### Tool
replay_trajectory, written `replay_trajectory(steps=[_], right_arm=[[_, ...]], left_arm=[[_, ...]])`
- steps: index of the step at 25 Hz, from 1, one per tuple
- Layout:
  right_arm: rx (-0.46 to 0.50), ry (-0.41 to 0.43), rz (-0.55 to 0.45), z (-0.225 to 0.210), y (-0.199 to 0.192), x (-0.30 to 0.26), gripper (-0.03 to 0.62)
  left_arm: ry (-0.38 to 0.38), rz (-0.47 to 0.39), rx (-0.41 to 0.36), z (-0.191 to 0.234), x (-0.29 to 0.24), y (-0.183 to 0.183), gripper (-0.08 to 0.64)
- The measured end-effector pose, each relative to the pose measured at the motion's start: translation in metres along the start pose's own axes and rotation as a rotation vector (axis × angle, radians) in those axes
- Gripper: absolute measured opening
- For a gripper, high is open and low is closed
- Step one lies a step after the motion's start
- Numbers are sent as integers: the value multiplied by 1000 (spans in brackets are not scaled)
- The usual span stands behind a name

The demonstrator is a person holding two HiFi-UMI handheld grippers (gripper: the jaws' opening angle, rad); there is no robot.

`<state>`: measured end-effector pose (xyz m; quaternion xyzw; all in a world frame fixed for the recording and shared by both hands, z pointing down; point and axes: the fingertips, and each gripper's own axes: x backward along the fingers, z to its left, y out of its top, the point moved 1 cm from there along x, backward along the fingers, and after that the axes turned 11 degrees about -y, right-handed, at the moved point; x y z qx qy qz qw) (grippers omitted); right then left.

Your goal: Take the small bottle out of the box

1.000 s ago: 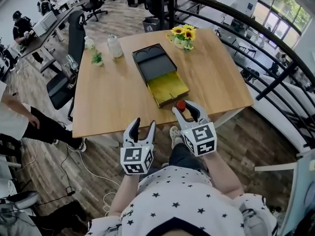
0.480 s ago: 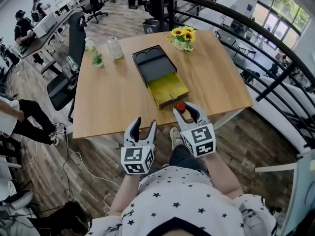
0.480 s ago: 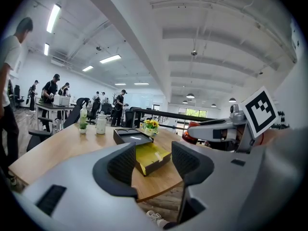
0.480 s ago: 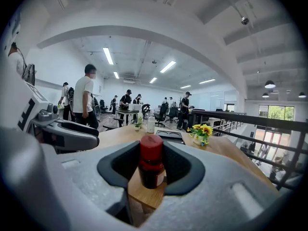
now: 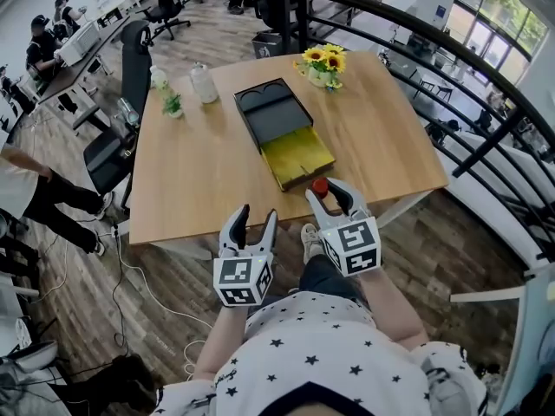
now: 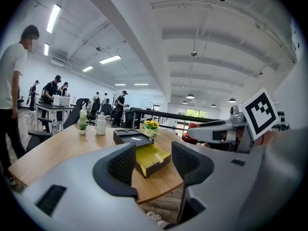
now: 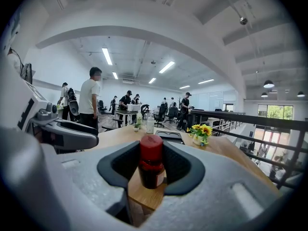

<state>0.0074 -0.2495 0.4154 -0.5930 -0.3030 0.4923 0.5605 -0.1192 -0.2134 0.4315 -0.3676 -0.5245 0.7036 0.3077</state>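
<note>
My right gripper [image 5: 327, 193] is shut on the small dark bottle with a red cap [image 7: 151, 160], held upright above the table's near edge, close to the box's front corner. In the head view only the red cap [image 5: 320, 185] shows between the jaws. The black box [image 5: 284, 131] lies open on the table with its yellow-lined tray [image 5: 297, 156] slid out toward me. My left gripper [image 5: 248, 224] hangs off the table's near edge, open and with nothing between its fingers; the box [image 6: 142, 150] shows beyond its jaws.
A vase of sunflowers [image 5: 323, 64] stands at the table's far edge. Two pale bottles [image 5: 201, 82] and a small plant [image 5: 173, 104] sit at the far left. Office chairs [image 5: 117, 120] flank the left side, a black railing [image 5: 451, 94] runs on the right. People stand at desks at left.
Both grippers hold still. A person at the left edge of the head view has walked on.
</note>
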Motion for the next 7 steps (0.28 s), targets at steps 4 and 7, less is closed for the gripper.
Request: replay_trajectory(steps=[4,7], right_arm=[[1,1,-1,-1,-1,-3,144],[3,0,0,-1,-2,-5,144]], left_arm=[[1,2,2,2,-4,-1,222],[0,4,3,3,-6,-3,222]])
